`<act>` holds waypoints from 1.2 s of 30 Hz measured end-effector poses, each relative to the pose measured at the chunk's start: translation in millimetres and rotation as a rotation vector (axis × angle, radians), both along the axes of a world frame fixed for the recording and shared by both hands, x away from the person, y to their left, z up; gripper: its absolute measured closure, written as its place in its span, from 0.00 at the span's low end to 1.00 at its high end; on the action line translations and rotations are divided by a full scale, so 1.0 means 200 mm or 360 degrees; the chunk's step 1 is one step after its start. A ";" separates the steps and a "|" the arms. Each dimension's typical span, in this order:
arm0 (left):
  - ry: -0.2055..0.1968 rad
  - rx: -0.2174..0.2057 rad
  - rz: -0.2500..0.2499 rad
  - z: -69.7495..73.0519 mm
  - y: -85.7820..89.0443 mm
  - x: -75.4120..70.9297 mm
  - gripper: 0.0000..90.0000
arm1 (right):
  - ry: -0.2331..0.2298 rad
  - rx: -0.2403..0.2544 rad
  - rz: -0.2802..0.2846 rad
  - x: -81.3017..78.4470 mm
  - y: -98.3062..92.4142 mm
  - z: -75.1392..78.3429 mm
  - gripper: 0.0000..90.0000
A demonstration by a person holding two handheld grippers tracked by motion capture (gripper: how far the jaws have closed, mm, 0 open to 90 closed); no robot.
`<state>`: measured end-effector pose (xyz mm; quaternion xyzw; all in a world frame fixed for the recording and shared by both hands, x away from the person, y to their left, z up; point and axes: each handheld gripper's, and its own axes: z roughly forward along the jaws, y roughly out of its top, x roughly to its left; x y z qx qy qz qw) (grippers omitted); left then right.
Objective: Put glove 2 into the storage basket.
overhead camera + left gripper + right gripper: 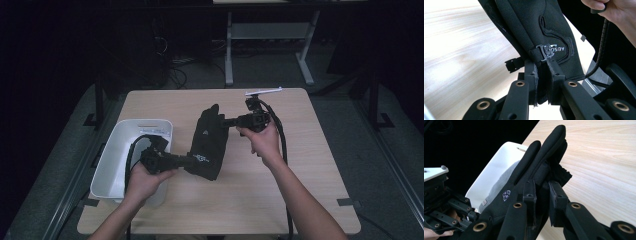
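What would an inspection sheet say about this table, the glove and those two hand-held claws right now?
Surface: wooden table, bare where visible.
Job's things: black glove, held up between both grippers; white bin at the table's left edge.
Clutter: nothing seen.
Grippers: left gripper shut on the glove's cuff beside its strap clip; right gripper shut on the glove's finger end.
Cables: one cable trails from the right gripper along the forearm; another loops from the left gripper over the bin.
Surroundings: dark room, grey floor, desk legs behind the table.
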<state>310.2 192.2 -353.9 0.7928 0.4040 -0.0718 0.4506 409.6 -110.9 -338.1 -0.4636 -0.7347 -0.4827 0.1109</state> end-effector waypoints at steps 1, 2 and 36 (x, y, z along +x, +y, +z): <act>-0.0007 0.0000 0.0000 0.00 0.01 0.00 0.90 | 0.0002 0.0004 0.0002 0.00 0.01 0.00 0.86; -0.0004 -0.0003 0.0008 0.01 0.02 0.00 0.90 | 0.0006 0.0002 0.0007 0.00 0.02 0.00 0.86; -0.0040 -0.0038 0.0166 0.07 0.36 -0.07 0.90 | -0.0046 0.0041 0.0169 0.06 0.38 0.12 0.86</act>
